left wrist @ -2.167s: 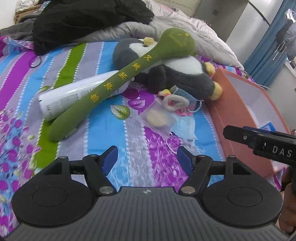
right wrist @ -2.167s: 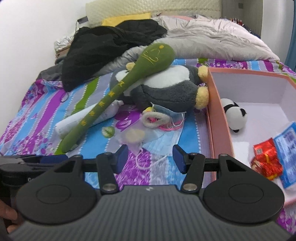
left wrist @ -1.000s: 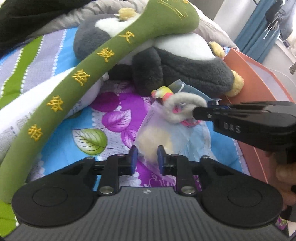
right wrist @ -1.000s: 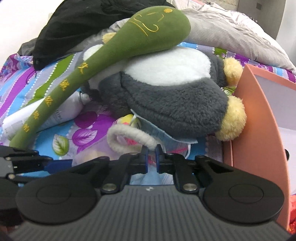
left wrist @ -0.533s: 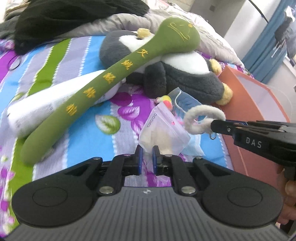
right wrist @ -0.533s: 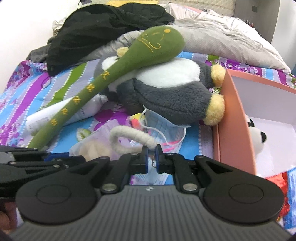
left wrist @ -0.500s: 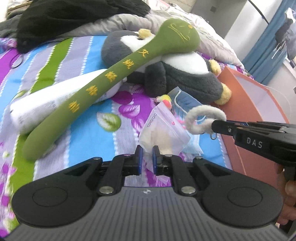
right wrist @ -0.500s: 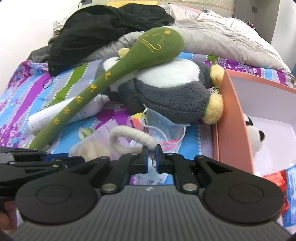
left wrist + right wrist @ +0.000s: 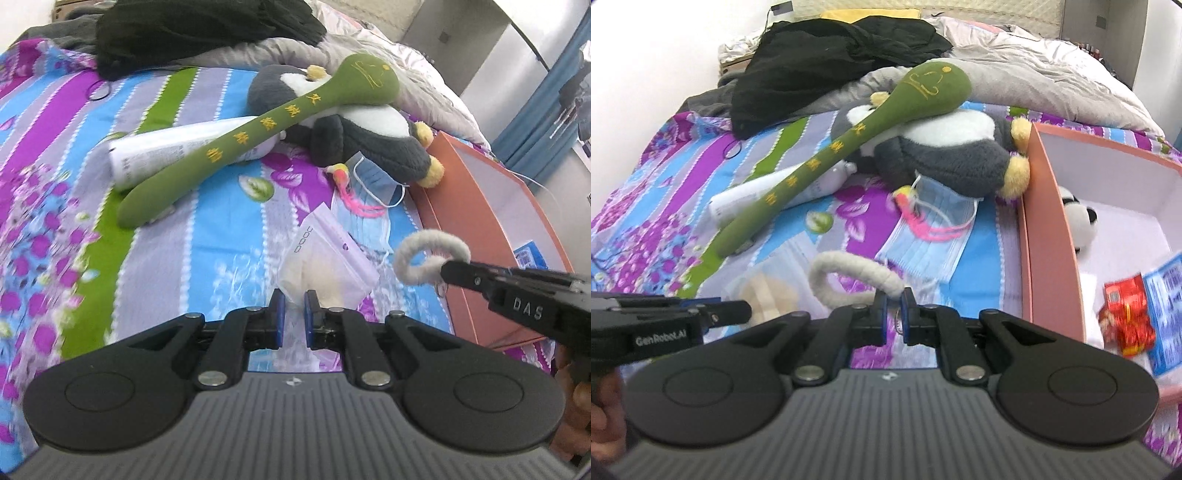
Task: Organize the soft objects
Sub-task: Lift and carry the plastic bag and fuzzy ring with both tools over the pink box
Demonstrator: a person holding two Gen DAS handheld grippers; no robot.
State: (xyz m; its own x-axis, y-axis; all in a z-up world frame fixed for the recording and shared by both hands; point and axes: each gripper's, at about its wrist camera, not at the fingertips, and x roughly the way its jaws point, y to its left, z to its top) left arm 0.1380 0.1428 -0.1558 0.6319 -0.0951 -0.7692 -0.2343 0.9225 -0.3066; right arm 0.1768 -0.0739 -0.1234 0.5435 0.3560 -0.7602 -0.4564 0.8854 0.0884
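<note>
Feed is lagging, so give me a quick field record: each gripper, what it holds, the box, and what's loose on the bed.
left gripper: shut on bag
right gripper: shut on loop
box: open, to the right; holds panda, red packets
on bed: penguin, green stick, mask, tube

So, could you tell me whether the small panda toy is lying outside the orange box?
No, the small panda toy sits inside the orange box, against its left wall.
</note>
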